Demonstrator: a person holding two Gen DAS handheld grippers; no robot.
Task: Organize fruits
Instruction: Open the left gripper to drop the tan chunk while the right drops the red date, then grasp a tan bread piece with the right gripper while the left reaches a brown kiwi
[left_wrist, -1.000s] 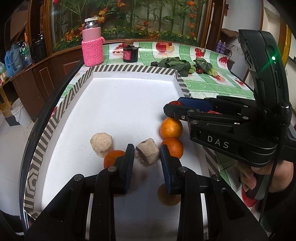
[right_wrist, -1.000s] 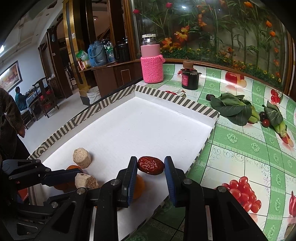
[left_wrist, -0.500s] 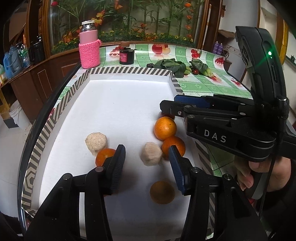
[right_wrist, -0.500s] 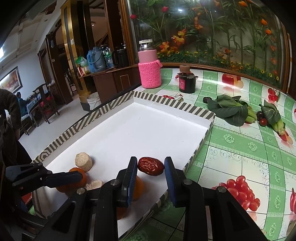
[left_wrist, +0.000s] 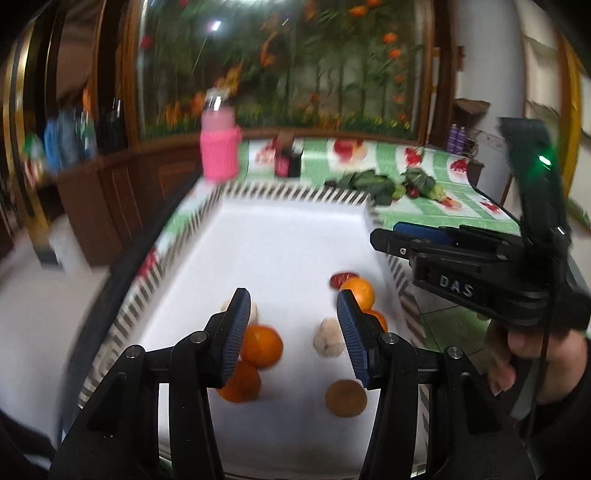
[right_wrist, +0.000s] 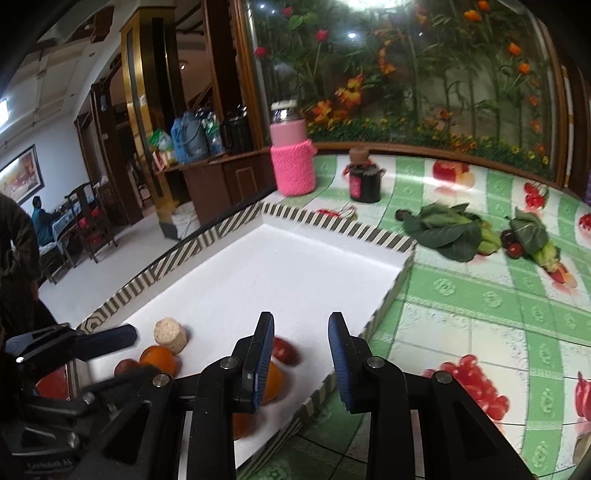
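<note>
Tray (right_wrist: 295, 266): matt white floor, looks like paper or foam board; rim striped print. Counter (right_wrist: 480, 295) cover: glossy printed vinyl, catches glare. Bottle (right_wrist: 291, 162): pink knitted cloth sleeve, shiny metal cap. Jar (right_wrist: 365, 181): glossy dark, cork-like stopper. Oranges (left_wrist: 261, 345): dimpled, slight sheen. Date (right_wrist: 284, 350): glossy red skin. Cork (right_wrist: 170, 336): rough, matt, grainy. Tongs (right_wrist: 301, 362): matt black plastic, ribbed blue rubbery pads (right_wrist: 338, 354), metal screws. Cabinet (right_wrist: 221, 181): varnished wood.
</note>
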